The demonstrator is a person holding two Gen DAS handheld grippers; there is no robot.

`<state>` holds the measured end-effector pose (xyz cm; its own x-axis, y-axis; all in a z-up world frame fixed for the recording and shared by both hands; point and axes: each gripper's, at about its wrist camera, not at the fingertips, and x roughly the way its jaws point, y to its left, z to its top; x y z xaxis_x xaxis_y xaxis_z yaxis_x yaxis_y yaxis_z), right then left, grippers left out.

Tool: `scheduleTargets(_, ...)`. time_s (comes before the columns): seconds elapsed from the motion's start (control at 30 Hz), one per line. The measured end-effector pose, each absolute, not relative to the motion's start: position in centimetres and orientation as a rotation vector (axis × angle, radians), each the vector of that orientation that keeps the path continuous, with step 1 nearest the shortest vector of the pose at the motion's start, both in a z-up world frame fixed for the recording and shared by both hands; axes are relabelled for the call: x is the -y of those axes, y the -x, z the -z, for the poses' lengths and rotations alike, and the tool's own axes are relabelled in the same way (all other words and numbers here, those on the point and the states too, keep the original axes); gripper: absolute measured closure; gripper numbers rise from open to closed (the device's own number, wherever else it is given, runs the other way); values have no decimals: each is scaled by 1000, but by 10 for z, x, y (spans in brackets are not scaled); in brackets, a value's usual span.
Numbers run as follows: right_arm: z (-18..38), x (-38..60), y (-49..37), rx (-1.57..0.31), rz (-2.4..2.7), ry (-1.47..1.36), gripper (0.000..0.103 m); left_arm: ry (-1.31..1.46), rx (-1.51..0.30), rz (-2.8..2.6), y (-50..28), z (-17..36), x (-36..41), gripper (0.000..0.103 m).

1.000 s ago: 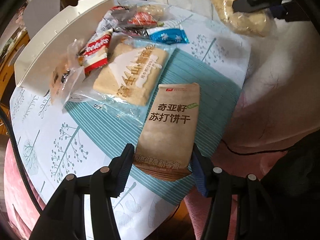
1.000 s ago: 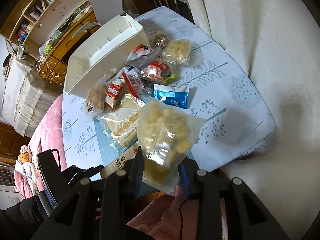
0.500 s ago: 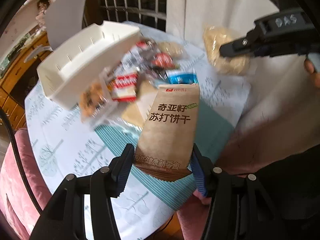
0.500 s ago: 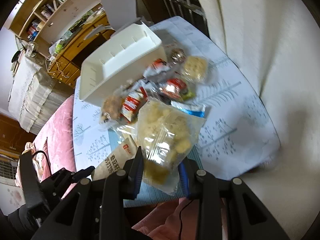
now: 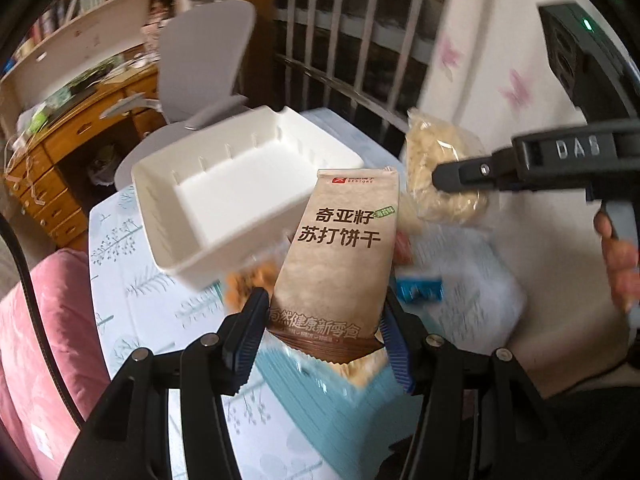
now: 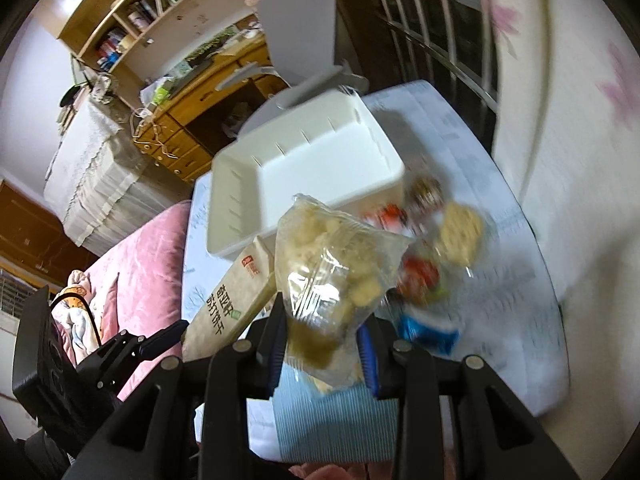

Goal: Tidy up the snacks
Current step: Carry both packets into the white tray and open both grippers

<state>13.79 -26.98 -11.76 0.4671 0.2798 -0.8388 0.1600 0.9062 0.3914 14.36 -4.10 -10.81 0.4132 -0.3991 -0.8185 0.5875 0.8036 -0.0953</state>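
Early stage, by the look of it: white bin (image 5: 240, 184) empty, nothing sorted in yet. Left gripper (image 5: 324, 340) pinching brown soda cracker pack (image 5: 340, 256) by its lower end, held upright in the air in front of the bin. Right gripper (image 6: 322, 344) clamped on clear bag of pale puffed snacks (image 6: 332, 276), also lifted, near the bin's front wall. Both packs airborne, not yet over the bin opening.

Left on the tablecloth (image 6: 500, 320), blurred: blue wrapper (image 6: 428, 330), red wrappers (image 6: 418, 276), round pale snack pack (image 6: 460, 232). Probably five or more pieces to go.

Readable: cracker pack "奇亚籽 苏打饼干", top logo looks like "BESTORE", bottom strip "自然健康新零食". "DAS" embossed on right gripper body. Other labels too smeared.
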Motion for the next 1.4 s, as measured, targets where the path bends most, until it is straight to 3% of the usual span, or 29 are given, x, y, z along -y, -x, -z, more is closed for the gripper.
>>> scheduleTargets(0.37,133,289,-241,-1058,-160,-514,72,47,-928,448,-250,115,36,49)
scheduleTargets(0.9,194,315,-313,-1097,-166,-620,69,94,-1035,209,-330,174,31,46)
scheduleTargets(1.0,192,320,-310,-1090,-160,-619,64,97,-1036,212,-326,175,30,43)
scheduleTargets(1.17,184,325,-301,-1067,-149,-632,63,97,-1055,231,-317,169,30,27)
scheduleTargets(1.4,157,323,-270,-1019,-145,-639,62,107,-1040,248,-285,140,21,23)
